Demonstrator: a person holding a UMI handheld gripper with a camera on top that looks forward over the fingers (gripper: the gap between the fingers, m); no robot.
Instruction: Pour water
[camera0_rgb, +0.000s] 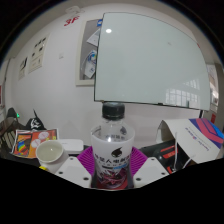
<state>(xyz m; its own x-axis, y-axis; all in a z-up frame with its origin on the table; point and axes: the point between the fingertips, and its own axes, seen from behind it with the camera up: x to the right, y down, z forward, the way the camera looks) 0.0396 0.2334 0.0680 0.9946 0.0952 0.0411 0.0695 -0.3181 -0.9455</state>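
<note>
Holding the clear plastic water bottle (113, 150) upright is the step in hand, as I judge it; doing it well means keeping the grip level and lifting straight before any tilt, so nothing spills early. The claw (113, 172) is closed to about the bottle's width, its purple pads (88, 160) pressed against both sides of the white-labelled body, so the bottle sits pinched between the fingers. Left of the bottle a small round pale cup (50, 150) stands on the white table (150, 140), likely where the water goes. Beyond the bottle a large whiteboard (150, 60) hangs on the wall.
</note>
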